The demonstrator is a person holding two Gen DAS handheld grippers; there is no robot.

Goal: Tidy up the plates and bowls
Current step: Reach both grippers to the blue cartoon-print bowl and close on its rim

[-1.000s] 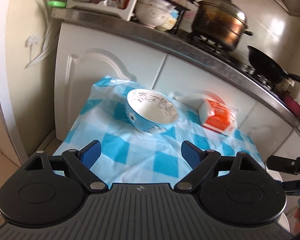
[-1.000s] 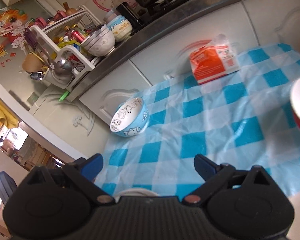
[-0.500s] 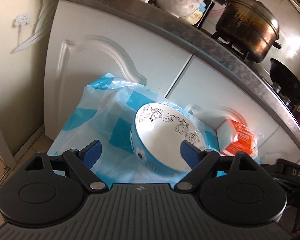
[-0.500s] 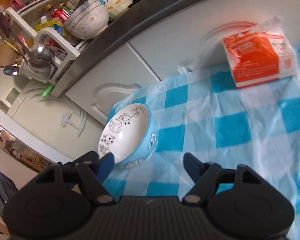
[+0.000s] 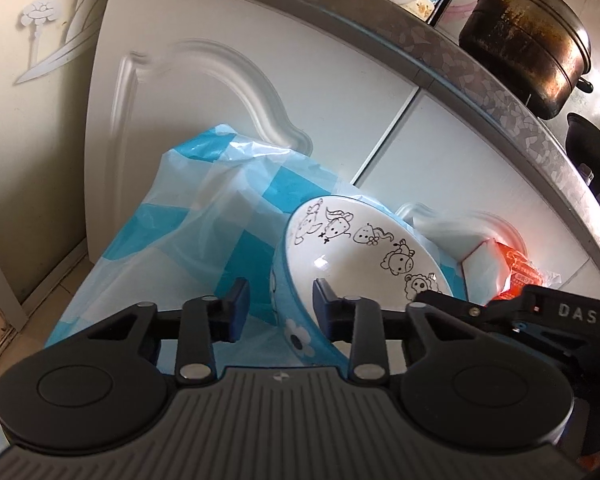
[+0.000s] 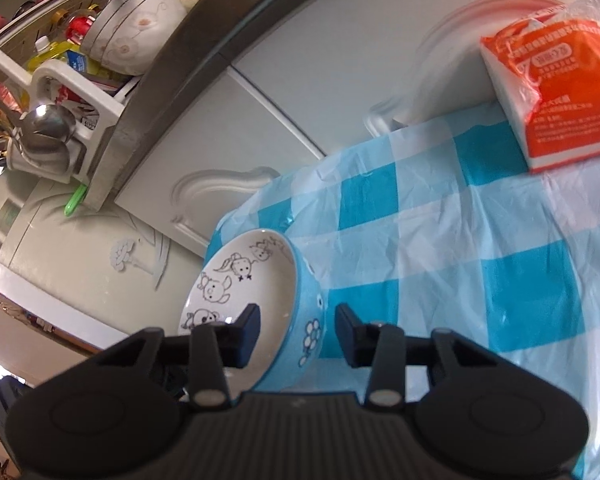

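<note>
A blue bowl [image 5: 364, 252] with a white inside and black cartoon drawings sits on the blue-checked tablecloth [image 5: 172, 240] near its far left corner. My left gripper [image 5: 280, 312] straddles the bowl's left wall, one pad outside and one inside, with a gap still showing at the wall. My right gripper [image 6: 298, 334] straddles the bowl [image 6: 256, 288] at its right wall in the same way, pads not touching it. The right gripper's body also shows in the left wrist view [image 5: 540, 316].
An orange and white tissue pack [image 6: 552, 84] lies at the cloth's far edge against the white cabinet doors [image 5: 228, 92]. Above, the counter [image 5: 480, 76] carries a dish rack with bowls [image 6: 136, 28], a steamer pot [image 5: 528, 36] and a black wok [image 5: 592, 148].
Both grippers have moved in on the blue bowl and narrowed from wide open, so each now has the bowl's wall between its pads. The bowl has stayed in place.
</note>
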